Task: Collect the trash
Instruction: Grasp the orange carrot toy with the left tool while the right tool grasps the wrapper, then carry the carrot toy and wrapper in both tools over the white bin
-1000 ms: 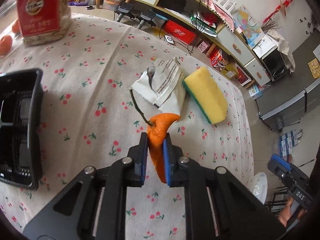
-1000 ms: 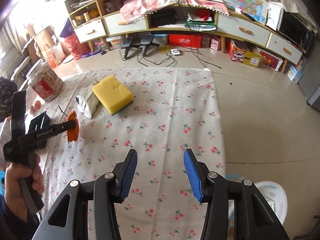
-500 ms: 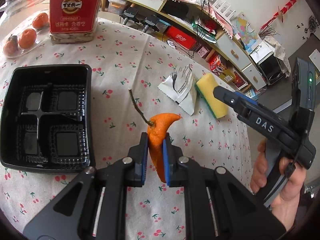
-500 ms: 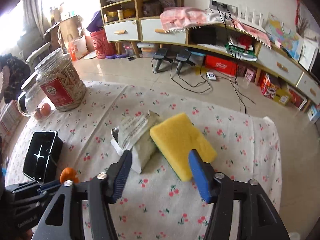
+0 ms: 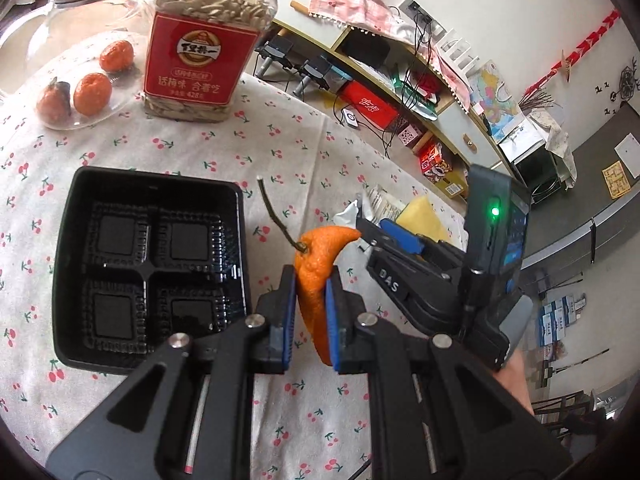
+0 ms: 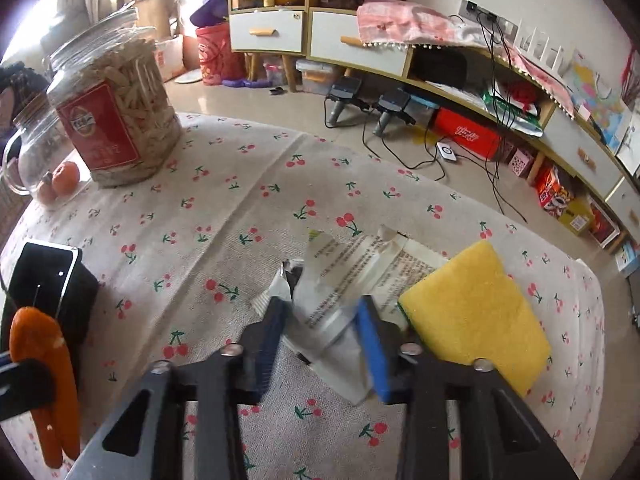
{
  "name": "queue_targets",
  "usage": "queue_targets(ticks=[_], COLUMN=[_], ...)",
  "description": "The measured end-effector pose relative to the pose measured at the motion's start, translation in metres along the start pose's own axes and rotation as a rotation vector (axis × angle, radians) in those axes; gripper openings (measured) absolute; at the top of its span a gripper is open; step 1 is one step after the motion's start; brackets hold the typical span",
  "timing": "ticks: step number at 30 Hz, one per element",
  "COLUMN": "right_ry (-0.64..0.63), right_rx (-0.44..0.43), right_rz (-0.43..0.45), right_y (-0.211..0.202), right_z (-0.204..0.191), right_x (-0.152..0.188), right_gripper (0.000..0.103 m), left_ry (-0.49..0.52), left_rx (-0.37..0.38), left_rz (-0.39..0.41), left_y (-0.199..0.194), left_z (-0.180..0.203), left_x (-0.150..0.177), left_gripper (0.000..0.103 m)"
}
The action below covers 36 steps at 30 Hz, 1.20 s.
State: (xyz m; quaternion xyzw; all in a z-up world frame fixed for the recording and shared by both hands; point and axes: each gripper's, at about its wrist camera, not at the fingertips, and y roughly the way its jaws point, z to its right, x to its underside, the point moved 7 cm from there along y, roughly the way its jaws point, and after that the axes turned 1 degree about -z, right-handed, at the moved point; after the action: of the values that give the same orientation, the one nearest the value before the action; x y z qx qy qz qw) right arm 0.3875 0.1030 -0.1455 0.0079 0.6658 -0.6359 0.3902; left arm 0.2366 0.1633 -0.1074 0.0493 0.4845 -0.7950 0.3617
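My left gripper is shut on an orange peel with a thin stem, held above the cherry-print tablecloth just right of a black plastic tray. The peel also shows in the right wrist view. My right gripper is open, its fingers on either side of a torn white wrapper lying on the cloth; it also shows in the left wrist view. The wrapper is partly hidden there.
A yellow sponge lies right against the wrapper. A jar of seeds with a red label and a glass dish of small oranges stand at the table's far side. The table edge drops to the floor beyond.
My right gripper has come down over the wrapper, its fingers now straddling it. My left gripper has drawn back with the peel, bringing the whole black tray and jar into view.
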Motion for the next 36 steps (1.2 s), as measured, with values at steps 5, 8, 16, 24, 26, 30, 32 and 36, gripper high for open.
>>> queue_targets(ticks=[5, 8, 16, 24, 26, 30, 32, 36], right_ry=[0.026, 0.108, 0.243, 0.192, 0.171, 0.142, 0.156, 0.141], right_rx=[-0.083, -0.204, -0.349, -0.474, -0.47, -0.404, -0.364, -0.253], right_rz=[-0.015, -0.005, 0.013, -0.04, -0.078, -0.197, -0.212, -0.116], right_y=[-0.019, -0.04, -0.111, -0.166, -0.174, -0.17, -0.171, -0.2], right_z=[0.008, 0.016, 0.052, 0.04, 0.033, 0.032, 0.041, 0.07], right_x=[0.014, 0.025, 0.059, 0.11, 0.127, 0.166, 0.179, 0.187], right_gripper=[0.017, 0.016, 0.016, 0.016, 0.017, 0.017, 0.017, 0.017], left_ry=[-0.004, 0.009, 0.066, 0.132, 0.15, 0.171, 0.188, 0.211], left_rx=[0.018, 0.023, 0.065, 0.079, 0.079, 0.106, 0.113, 0.141], left_rz=[0.016, 0.028, 0.027, 0.012, 0.01, -0.014, -0.025, -0.067], left_y=[-0.008, -0.015, -0.029, -0.037, -0.038, -0.038, -0.036, -0.026], left_z=[0.004, 0.008, 0.035, 0.061, 0.067, 0.081, 0.088, 0.106], left_x=[-0.003, -0.005, 0.004, 0.016, 0.018, 0.029, 0.035, 0.054], left_gripper=[0.015, 0.015, 0.015, 0.015, 0.015, 0.015, 0.015, 0.015])
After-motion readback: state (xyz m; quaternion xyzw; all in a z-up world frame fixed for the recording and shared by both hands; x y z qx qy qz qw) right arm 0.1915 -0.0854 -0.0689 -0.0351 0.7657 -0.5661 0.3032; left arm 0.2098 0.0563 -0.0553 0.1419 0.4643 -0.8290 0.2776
